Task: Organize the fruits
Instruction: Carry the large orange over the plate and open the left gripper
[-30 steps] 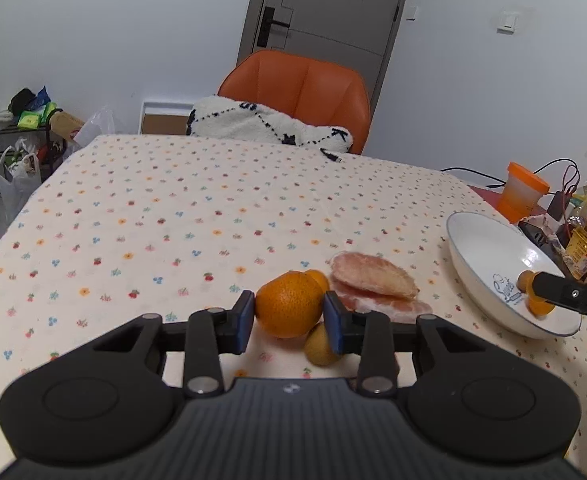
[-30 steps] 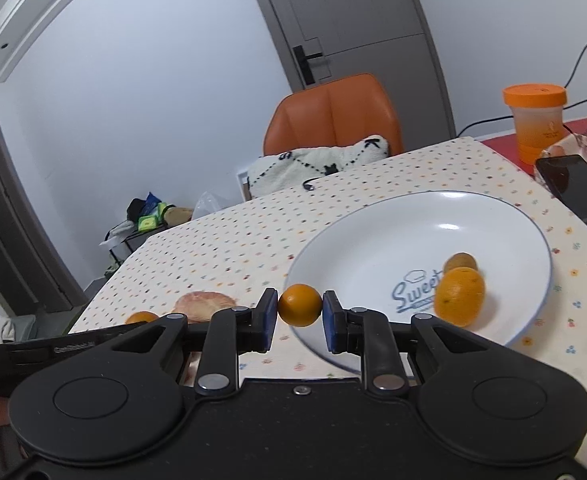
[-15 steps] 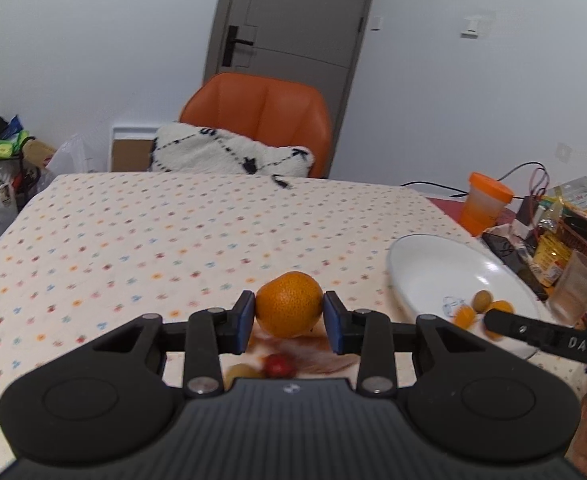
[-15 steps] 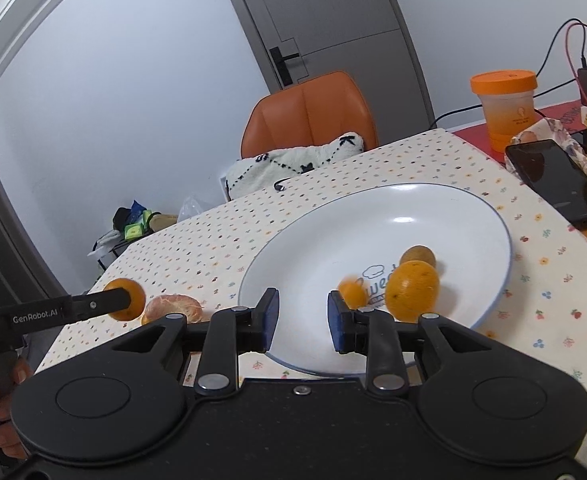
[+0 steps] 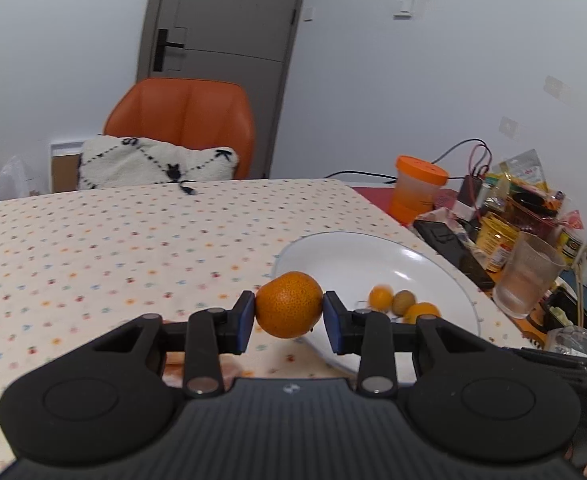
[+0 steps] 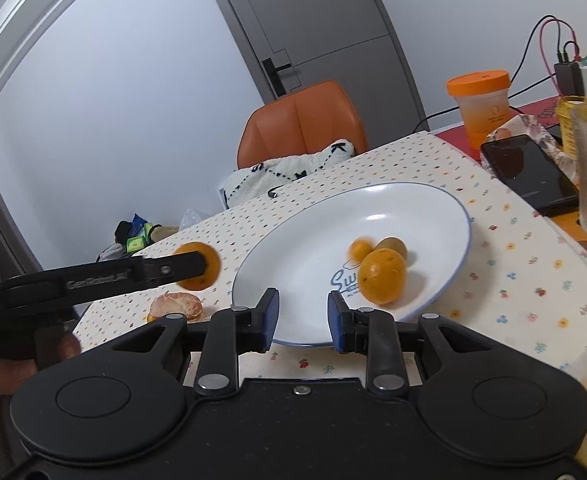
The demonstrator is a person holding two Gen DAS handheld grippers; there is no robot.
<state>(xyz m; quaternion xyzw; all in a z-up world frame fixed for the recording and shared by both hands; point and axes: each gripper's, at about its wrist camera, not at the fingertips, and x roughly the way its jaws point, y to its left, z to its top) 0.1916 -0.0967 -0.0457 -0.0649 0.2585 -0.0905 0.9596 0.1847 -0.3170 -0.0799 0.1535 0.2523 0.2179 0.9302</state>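
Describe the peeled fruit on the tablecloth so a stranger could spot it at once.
Start at the big white plate on the dotted tablecloth, then look just off its left rim. There, flat on the cloth, lies the peeled tangerine, below the whole orange held in the left tongs. It alone is skinless: pale, pinkish, with white pith.

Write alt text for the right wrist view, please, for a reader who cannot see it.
The open, empty right gripper hovers at the near rim of a white plate holding three small fruits. To the left, the left gripper holds an orange above the dotted tablecloth, near a peeled citrus.
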